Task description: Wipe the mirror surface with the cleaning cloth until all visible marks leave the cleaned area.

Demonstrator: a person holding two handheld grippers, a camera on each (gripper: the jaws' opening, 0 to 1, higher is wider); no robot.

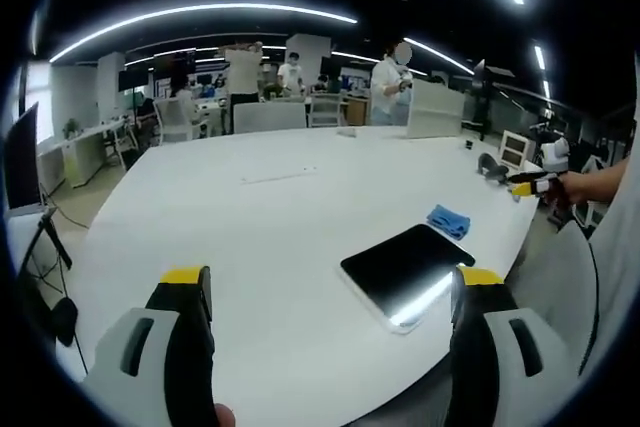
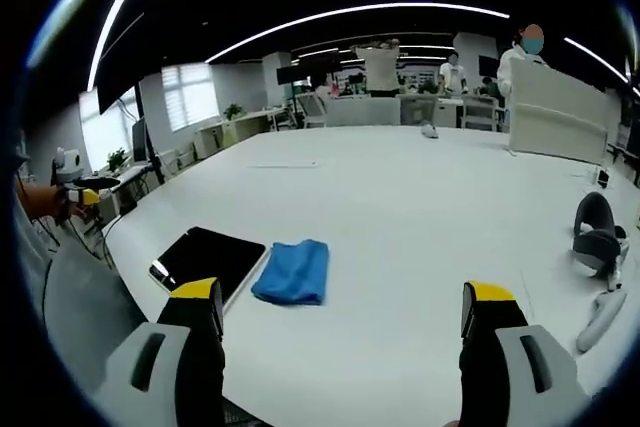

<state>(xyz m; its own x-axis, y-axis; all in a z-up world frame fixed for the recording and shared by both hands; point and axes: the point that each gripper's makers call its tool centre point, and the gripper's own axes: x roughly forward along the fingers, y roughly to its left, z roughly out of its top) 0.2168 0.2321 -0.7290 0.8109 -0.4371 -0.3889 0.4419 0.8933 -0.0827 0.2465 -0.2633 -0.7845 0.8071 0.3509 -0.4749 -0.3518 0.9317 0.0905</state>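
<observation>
Right gripper (image 2: 340, 322) hangs with jaws spread and empty above the white table (image 2: 420, 227); left gripper (image 1: 330, 302) likewise. Just ahead, the blue cleaning cloth (image 2: 293, 272) lies beside the dark mirror (image 2: 208, 255), apparently touching its edge. Risk: the mirror lies at the table's edge, so a careless grab or hard wipe could push it off.

A dark rectangular mirror (image 2: 207, 257) lies flat at the table edge, a folded blue cleaning cloth (image 2: 294, 272) just beside it.
</observation>
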